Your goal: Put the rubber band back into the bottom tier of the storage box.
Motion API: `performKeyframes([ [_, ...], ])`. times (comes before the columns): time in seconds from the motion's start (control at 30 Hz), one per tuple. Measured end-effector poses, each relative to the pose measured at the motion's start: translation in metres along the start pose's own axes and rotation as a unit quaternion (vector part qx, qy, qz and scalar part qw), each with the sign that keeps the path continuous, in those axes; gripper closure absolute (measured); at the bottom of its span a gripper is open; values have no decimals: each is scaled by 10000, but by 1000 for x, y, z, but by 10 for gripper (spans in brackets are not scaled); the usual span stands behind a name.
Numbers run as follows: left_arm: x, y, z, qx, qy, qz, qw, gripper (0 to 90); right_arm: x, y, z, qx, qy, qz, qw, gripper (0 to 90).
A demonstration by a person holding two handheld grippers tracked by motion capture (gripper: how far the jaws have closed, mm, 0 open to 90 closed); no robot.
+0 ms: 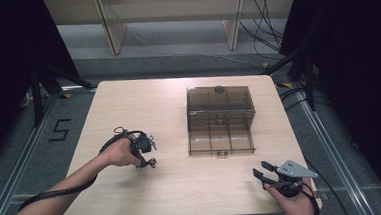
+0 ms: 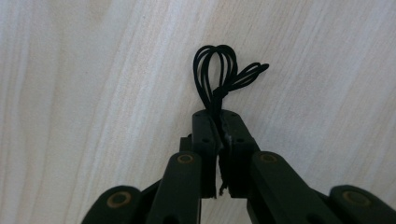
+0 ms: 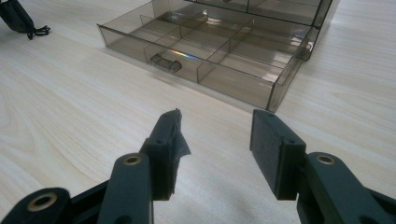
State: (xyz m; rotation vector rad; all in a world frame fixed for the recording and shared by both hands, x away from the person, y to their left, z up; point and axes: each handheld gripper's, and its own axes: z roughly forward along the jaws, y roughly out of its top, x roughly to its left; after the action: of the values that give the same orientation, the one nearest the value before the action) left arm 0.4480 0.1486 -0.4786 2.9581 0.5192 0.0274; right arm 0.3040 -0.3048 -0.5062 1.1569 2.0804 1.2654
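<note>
At the centre of the left gripper view, the left gripper (image 2: 219, 122) has its two black jaws pressed together on a small bundle of thin black cord (image 2: 223, 77), whose loops fan out above the jaw tips toward the upper middle of the frame, over the pale wooden table (image 2: 84, 84). The pinch sits at the knotted waist of the bundle, which looks like the right place to hold it: the cord appears very light, limp and thin, so a grip on a single loop would likely let it slide or unravel, while the bunched part gives the pads something to bite. It should not be fragile, but it will dangle and swing when lifted. In the high view the same gripper (image 1: 148, 151) lies left of centre, with the cord at its tip just above the tabletop. The smoky clear drawer box (image 1: 220, 105) stands right of centre, its lower drawer (image 1: 220, 138) pulled out toward the bottom of the frame, well apart from the cord. The right gripper (image 1: 261, 169), lower right, holds nothing, its jaws spread wide and pointing at the drawer.
</note>
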Motion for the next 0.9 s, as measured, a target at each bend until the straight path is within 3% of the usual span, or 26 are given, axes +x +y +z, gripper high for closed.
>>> performKeyframes([
  [0.07,0,-1,0,-35,-31,-65,10000,853,2,0,0,-9,-10,110,9999,541],
  [0.27,1,-4,0,-148,-94,-108,9998,859,0,0,1,-6,90,64,9999,541],
  [0.3,1,-4,0,-164,-108,-130,9997,860,-1,-1,2,-82,11,-29,10000,541],
  [0.47,1,-5,-1,-211,-161,-166,9995,863,-1,0,2,-92,-10,-47,9999,541],
  [0.67,3,-7,-2,-470,-213,-221,9984,868,0,-1,2,-99,26,-26,9999,542],
  [0.7,2,-8,-2,-546,-233,-259,9979,868,3,-2,2,-32,65,204,9998,542],
  [0.73,2,-9,-2,-632,-235,-268,9974,869,1,-1,2,-82,59,62,9999,543],
  [0.8,-1,-10,-2,-790,-245,-360,9959,869,3,-2,2,-43,64,186,9998,543],
  [0.9,-2,-12,-5,-868,-248,-301,9955,869,3,-2,2,-62,65,158,9998,543],
])
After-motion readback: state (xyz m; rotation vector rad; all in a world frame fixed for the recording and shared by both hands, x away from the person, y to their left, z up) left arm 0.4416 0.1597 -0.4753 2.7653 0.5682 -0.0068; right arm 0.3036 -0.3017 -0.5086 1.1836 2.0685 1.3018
